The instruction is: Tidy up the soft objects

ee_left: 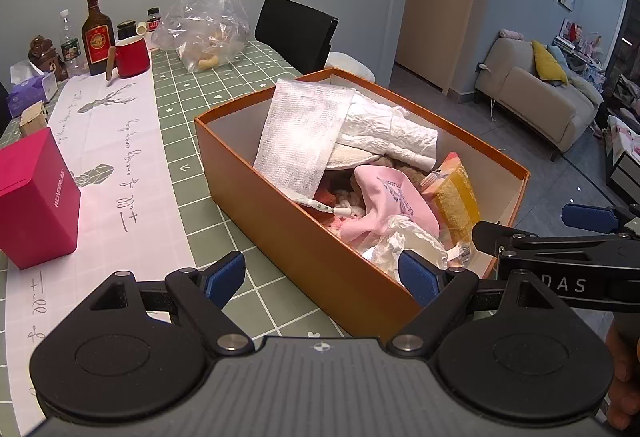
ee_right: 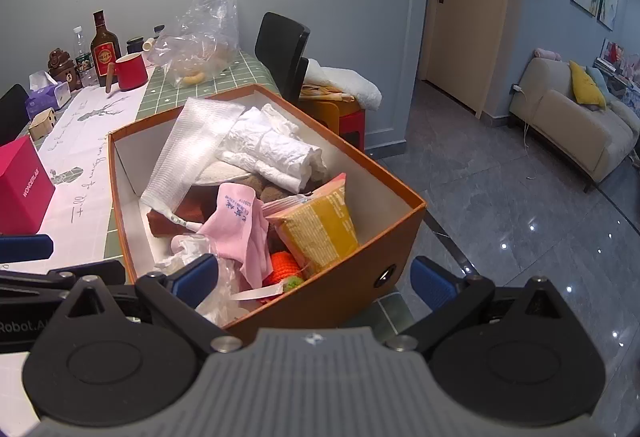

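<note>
Left wrist view: the left gripper [ee_left: 322, 279] is hovering with its blue-padded fingers [ee_left: 224, 277] spread wide apart, gripping nothing. The open orange cardboard box [ee_left: 280, 221] is standing on the green checked tablecloth [ee_left: 180, 109], just ahead of the gripper; its long near wall is running between the two fingers, so that one pad is lying over the table and the other inside the box, against a crumpled clear plastic bag [ee_left: 416, 241]. Within the box a pink fabric glove [ee_left: 396, 197], a yellow snack packet [ee_left: 456, 197], a white mesh cloth [ee_left: 304, 129] and a roll of white crinkled fabric [ee_left: 392, 129] are lying heaped together. The right gripper [ee_left: 540, 225] is showing at the right edge, beside the box's near end.

Right wrist view: the right gripper [ee_right: 316, 283] is likewise standing open, empty. The box's near corner [ee_right: 384, 273] is lying between its fingers; the left-hand pad [ee_right: 196, 279] is touching the plastic bag, while the other is hanging outside over the floor. An orange knitted toy [ee_right: 284, 269] is showing beneath the glove [ee_right: 244, 225].
</note>
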Demonstrator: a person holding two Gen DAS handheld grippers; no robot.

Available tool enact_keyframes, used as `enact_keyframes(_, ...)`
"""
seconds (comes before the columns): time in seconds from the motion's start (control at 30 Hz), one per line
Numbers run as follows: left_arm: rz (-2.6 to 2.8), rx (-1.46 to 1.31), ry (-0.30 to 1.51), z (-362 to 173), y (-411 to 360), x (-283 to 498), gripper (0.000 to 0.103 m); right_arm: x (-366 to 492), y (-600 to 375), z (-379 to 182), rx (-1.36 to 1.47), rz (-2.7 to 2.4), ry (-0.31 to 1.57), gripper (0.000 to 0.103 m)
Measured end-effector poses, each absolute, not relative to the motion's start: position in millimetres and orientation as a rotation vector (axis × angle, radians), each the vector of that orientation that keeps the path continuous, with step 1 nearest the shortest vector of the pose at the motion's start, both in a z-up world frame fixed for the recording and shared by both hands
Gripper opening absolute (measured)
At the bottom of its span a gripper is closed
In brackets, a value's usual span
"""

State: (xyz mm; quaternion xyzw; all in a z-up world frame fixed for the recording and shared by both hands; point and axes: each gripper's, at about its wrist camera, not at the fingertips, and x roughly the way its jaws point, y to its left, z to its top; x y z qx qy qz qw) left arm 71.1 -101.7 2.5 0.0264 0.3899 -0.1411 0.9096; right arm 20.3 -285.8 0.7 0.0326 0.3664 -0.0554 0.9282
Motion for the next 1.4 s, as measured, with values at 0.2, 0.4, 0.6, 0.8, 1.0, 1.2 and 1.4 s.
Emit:
enact_keyframes(0.2, -0.291, 0.053, 0.805, 2.2, -101.8, 71.0, 0.101, 19.9, -286.1, 0.7, 0.067, -0.114, 0.751, 0.1)
enact_keyframes(0.4, -0.292, 0.051, 0.807, 2.5, -103.2, 71.0, 0.101, 19.9, -286.3, 0.4, 0.068, -0.114, 0.752, 0.1)
enact_keyframes(0.6, -0.293, 0.05, 0.807, 2.3, -103.0, 70.9, 0.101, 19.0, -286.2, 0.1, 0.069, -0.115, 0.755, 0.1)
enact_keyframes(0.8, -0.294, 0.048, 0.809, 2.4, -103.1, 70.7, 0.101, 19.3, -286.4, 0.1, 0.068, -0.115, 0.754, 0.1)
enact_keyframes(1.0, -0.294, 0.048, 0.809, 2.2, -103.3, 70.6, 0.101, 19.3, -286.5, 0.1, 0.069, -0.115, 0.755, 0.1)
enact_keyframes(1.2, -0.294, 0.048, 0.808, 2.1, -103.6, 70.2, 0.101, 19.5, -286.9, 0.2, 0.068, -0.114, 0.754, 0.1)
enact_keyframes(1.4, -0.296, 0.066, 0.783, 2.8, -104.7, 68.1, 0.101, 19.2, -286.9, -0.1, 0.07, -0.115, 0.754, 0.1)
